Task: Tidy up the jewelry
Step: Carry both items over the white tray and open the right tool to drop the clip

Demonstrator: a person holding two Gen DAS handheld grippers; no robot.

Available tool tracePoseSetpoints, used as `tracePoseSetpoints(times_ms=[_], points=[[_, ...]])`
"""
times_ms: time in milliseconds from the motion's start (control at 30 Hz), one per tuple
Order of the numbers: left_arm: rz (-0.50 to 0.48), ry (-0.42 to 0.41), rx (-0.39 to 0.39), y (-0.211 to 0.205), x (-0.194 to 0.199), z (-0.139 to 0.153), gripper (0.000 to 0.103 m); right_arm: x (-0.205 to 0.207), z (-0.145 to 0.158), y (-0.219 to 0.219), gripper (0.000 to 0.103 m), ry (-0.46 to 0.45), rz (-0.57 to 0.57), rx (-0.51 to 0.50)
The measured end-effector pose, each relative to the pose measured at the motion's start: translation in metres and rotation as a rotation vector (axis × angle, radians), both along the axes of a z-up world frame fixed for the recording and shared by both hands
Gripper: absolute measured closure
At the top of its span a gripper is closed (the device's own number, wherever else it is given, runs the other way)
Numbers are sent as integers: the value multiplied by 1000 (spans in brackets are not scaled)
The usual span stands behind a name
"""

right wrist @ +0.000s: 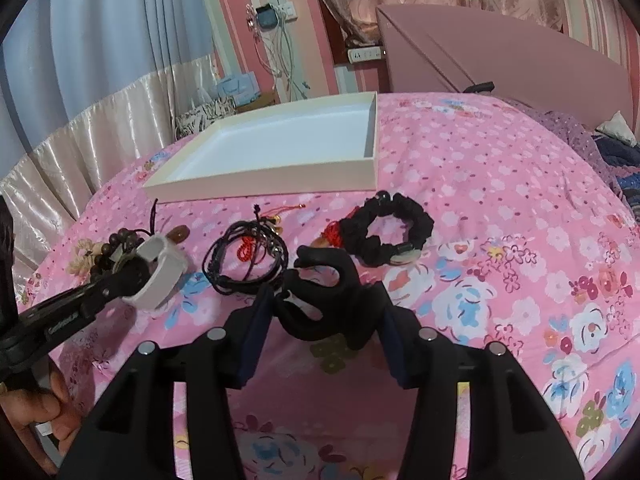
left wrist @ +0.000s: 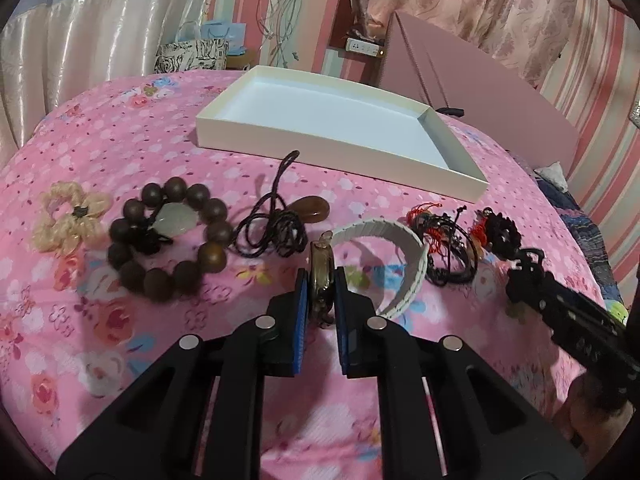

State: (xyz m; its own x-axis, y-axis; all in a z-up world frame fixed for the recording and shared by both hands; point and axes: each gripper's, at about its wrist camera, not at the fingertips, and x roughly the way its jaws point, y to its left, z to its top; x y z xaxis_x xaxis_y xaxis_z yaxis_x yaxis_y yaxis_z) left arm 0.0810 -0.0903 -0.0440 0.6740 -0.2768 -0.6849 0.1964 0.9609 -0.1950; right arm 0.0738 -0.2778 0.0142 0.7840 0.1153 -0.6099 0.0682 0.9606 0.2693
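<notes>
left gripper pinches one bronze ring — maybe a bangle — one tray.

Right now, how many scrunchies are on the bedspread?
2: a cream scrunchie at the row's left end, a black scrunchie at its right end; others may be hidden.

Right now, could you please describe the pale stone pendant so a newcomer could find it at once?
On the pink floral bedspread, look near the left end of the jewelry row in front of the white box. There lies a ring of big dark wooden beads; the pale stone pendant rests inside it, the row's only translucent whitish piece.
</notes>
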Motion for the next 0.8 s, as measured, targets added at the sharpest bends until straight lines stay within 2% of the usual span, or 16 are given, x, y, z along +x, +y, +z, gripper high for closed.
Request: tracePoseSetpoints(times_ms=[200, 300, 400, 567, 800], points=[[-7, -57, -24, 13, -11, 17, 93, -8, 10, -1, 53, -63, 7, 27], [8, -83, -40, 25, -3, 30, 93, -4, 18, 1, 53, -68, 10, 42], [22, -118, -23, 34, 9, 43, 92, 6, 37, 5, 53, -91, 16, 27], [31, -142, 4, 49, 49, 63, 93, 37, 70, 14, 53, -144, 20, -11], [21, -144, 21, 50, 118, 69, 93, 111, 75, 12, 53, -123, -12, -27]])
